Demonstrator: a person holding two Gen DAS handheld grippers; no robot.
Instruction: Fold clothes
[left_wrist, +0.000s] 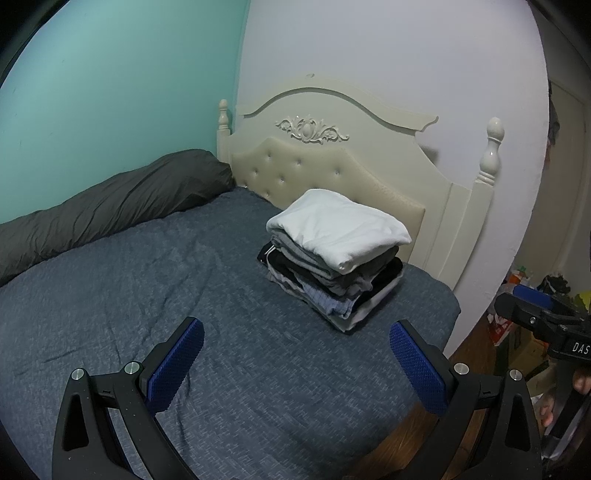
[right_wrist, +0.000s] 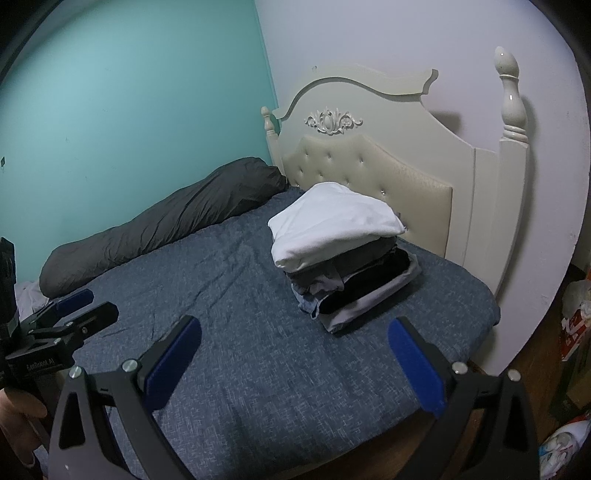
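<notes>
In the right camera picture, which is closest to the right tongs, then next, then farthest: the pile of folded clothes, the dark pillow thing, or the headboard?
From the right tongs, open above the bed:
1. Pile of folded clothes, just ahead, slightly right.
2. Long dark grey pillow, farther off, left, along the green wall.
3. Cream headboard, behind the pile, at the bed's far end.
Pillow and headboard are a close call.

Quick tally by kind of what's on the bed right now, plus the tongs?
Stack of folded clothes, white piece on top; layers too bunched to count: 1
Dark grey rolled duvet along the teal wall: 1
Tongs, both open and holding nothing: 2, left tongs, right tongs
Unfolded garments on the blue bedspread: 0
Total: 4
</notes>
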